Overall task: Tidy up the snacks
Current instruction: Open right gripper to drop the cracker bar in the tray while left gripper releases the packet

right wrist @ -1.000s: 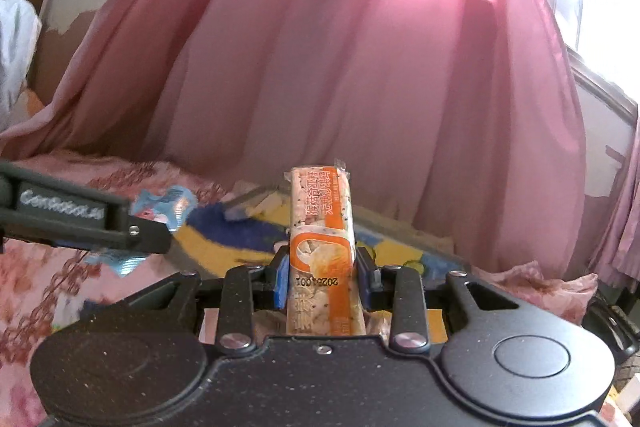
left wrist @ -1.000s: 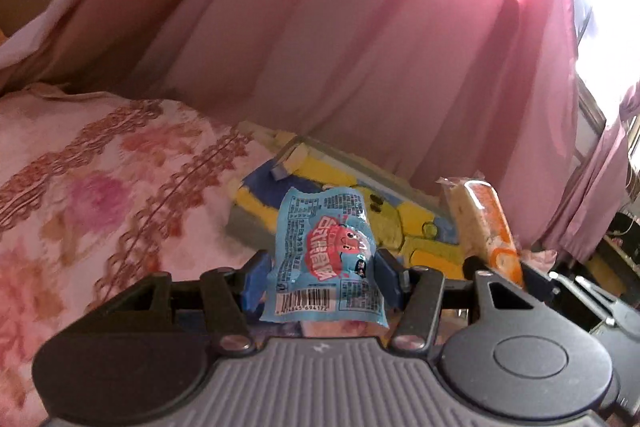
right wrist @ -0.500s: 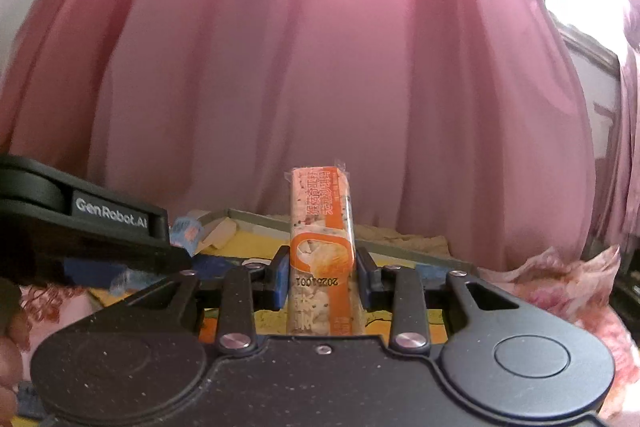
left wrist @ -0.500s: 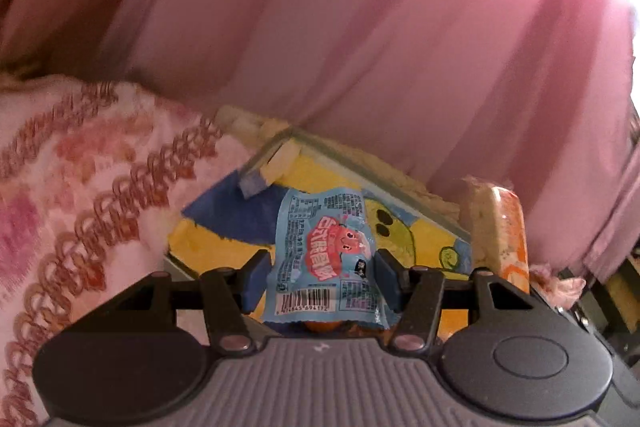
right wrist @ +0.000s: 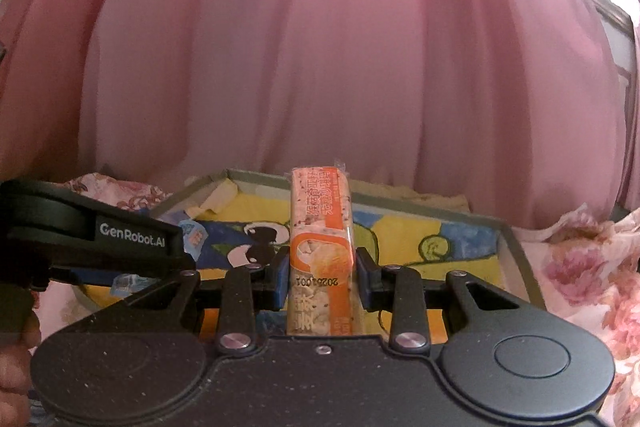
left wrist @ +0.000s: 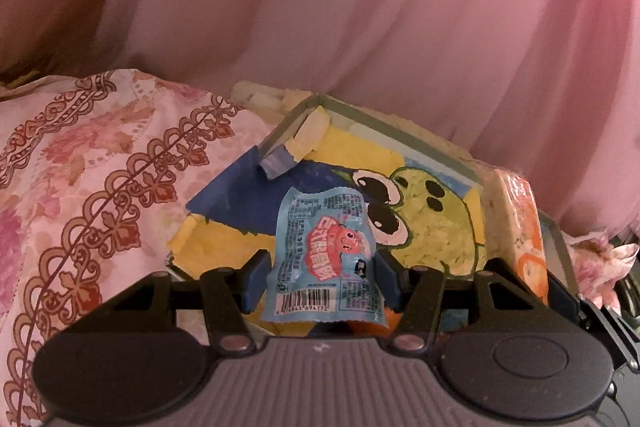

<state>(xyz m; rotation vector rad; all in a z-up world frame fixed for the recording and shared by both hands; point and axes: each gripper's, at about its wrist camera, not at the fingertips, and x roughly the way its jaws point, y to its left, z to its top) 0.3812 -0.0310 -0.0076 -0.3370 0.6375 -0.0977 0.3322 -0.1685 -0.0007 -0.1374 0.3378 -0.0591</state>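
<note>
Left tool (left wrist: 322,277) clamped on blue candy packet (left wrist: 325,259), right tool (right wrist: 322,277) clamped on orange rice-cracker bar (right wrist: 321,251); both over the cartoon tray (right wrist: 508,239).

Pink curtains (right wrist: 320,47) hang across the whole back, lit from behind by daylight. Below them lies a bed with a floral pink bedspread (left wrist: 80,167).
</note>
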